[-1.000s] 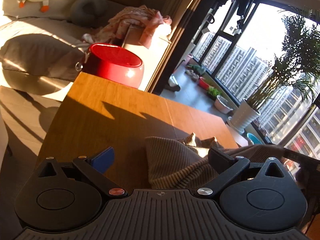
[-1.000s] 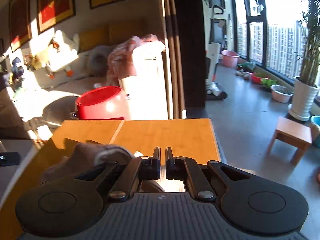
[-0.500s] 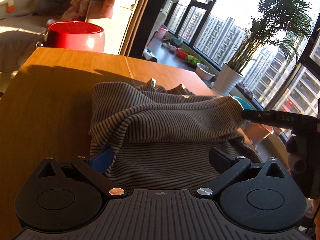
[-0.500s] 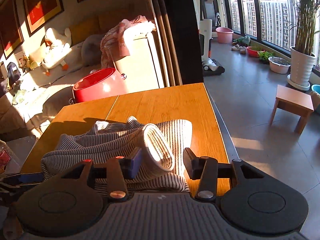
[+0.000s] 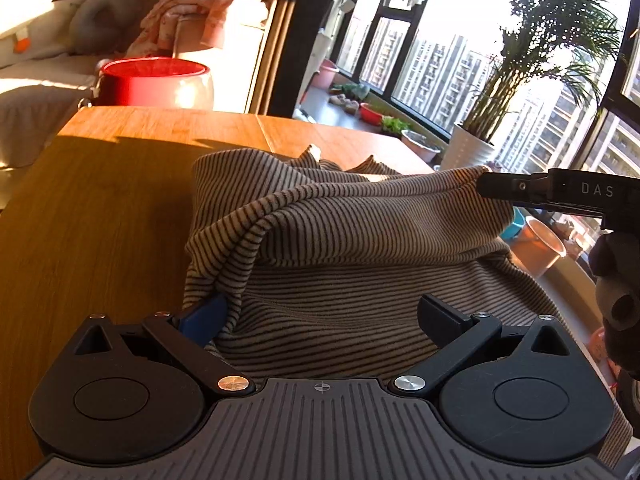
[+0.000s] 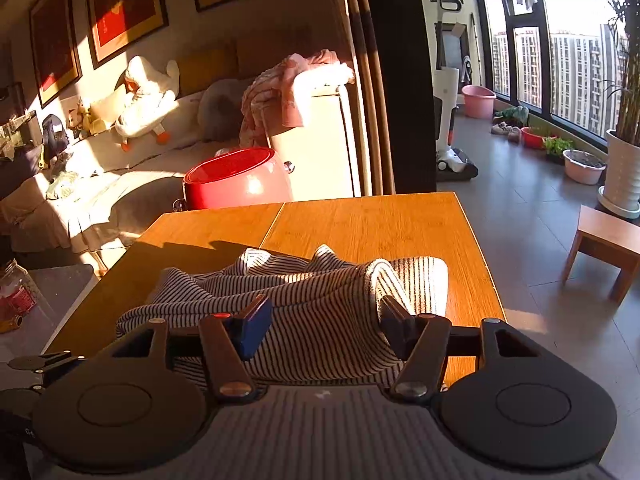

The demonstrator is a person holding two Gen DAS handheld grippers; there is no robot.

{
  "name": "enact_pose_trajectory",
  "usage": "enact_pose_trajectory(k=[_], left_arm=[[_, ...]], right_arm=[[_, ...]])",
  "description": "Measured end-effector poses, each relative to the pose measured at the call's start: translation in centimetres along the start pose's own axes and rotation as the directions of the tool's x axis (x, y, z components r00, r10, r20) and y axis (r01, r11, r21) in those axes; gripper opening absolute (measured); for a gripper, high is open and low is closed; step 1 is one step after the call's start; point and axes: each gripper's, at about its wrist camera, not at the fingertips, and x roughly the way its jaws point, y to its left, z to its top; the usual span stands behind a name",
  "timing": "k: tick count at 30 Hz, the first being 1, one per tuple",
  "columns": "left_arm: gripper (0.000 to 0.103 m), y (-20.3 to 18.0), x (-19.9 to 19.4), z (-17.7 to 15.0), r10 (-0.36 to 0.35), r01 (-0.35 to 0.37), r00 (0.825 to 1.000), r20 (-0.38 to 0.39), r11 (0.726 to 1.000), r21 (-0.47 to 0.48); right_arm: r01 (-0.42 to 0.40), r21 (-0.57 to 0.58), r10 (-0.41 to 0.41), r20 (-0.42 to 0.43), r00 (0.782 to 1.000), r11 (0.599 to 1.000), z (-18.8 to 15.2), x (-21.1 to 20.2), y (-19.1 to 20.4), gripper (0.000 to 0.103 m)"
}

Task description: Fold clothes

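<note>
The left gripper (image 5: 322,314) is sitting low in the frame with its two fingers spread far apart. The right gripper (image 6: 322,326) is also holding its fingers wide apart at the bottom of its own view. In the left view, the right gripper is poking in from the right edge, pointing left

striped garment (image 6: 312,312) on near part of wooden table (image 6: 380,224); tub (image 6: 236,178) behind table's far left edge; stool (image 6: 604,248) right of table.
</note>
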Motion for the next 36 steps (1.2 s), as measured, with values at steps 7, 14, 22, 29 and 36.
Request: enact_pose_trajectory(k=[7, 14, 22, 29, 36], left_arm=[[0.103, -0.3, -0.4, -0.5, 0.032, -0.032, 0.999, -0.007, 0.999, 0.040], [0.103, 0.7, -2.0, -1.5, 0.078, -0.078, 0.997, 0.008, 0.997, 0.005], [0.103, 0.6, -2.0, -1.4, 0.083, -0.083, 0.997, 0.008, 0.997, 0.005], [0.103, 1.0, -2.2, -1.3, 0.074, -0.074, 0.997, 0.014, 0.997, -0.007], [0.103, 0.9, -2.2, -1.3, 0.072, -0.072, 0.997, 0.014, 0.997, -0.007]], right_arm=[[-0.048, -0.013, 0.045, -0.173, 0.984, 0.999, -2.9, 4.0, 2.1, 0.064], [-0.070, -0.165, 0.053, -0.103, 0.993, 0.984, -2.6, 2.8, 4.8, 0.063], [0.055, -0.064, -0.056, -0.006, 0.998, 0.996, -0.4, 0.9, 2.2, 0.054], [0.053, 0.071, -0.057, 0.059, 0.997, 0.996, 1.8, 0.6, 0.2, 0.056], [0.027, 0.018, -0.026, -0.050, 0.998, 0.999, 2.2, 2.2, -0.3, 0.043]])
